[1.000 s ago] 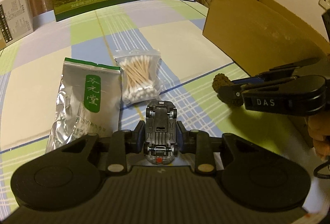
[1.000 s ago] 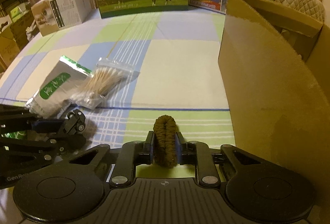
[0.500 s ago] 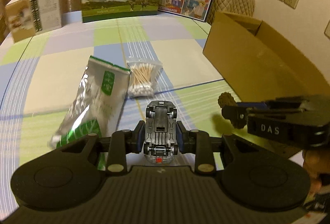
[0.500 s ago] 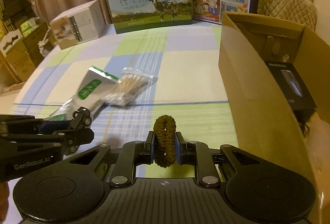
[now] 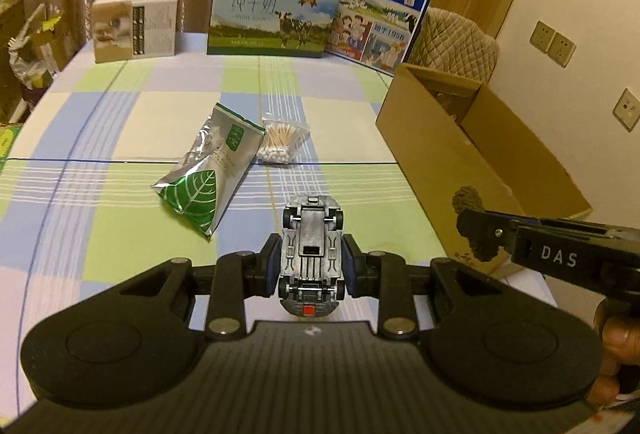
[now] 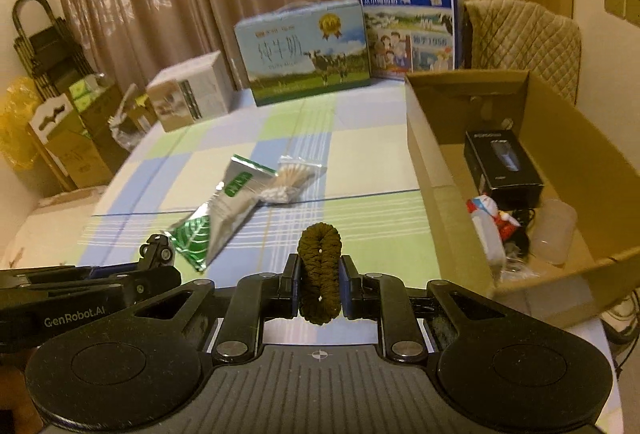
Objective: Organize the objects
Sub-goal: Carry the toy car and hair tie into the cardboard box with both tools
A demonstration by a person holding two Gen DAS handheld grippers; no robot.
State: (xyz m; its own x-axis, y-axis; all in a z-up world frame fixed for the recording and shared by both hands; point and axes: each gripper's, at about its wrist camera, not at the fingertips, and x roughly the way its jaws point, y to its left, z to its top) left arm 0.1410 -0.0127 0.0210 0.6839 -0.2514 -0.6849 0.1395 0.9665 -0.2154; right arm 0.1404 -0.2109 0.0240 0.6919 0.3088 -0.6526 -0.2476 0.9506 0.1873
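Left of the open box (image 6: 568, 138), both claws hang above the surface (image 5: 120, 122), each loaded: the left claw (image 5: 312, 266) pinches a toy car (image 5: 312, 246) belly-up across its sides, the right claw (image 6: 320, 274) squeezes a dark hair tie (image 6: 320, 266) folded flat, grips that look meant to carry both into the box. Inside it lie a black carton (image 6: 504, 162) and small clutter toward the near wall, with bare floor at the far end. Further left of the box, a foil pouch (image 5: 212, 170) and cotton swabs (image 5: 282, 142) remain, well clear of both claws.
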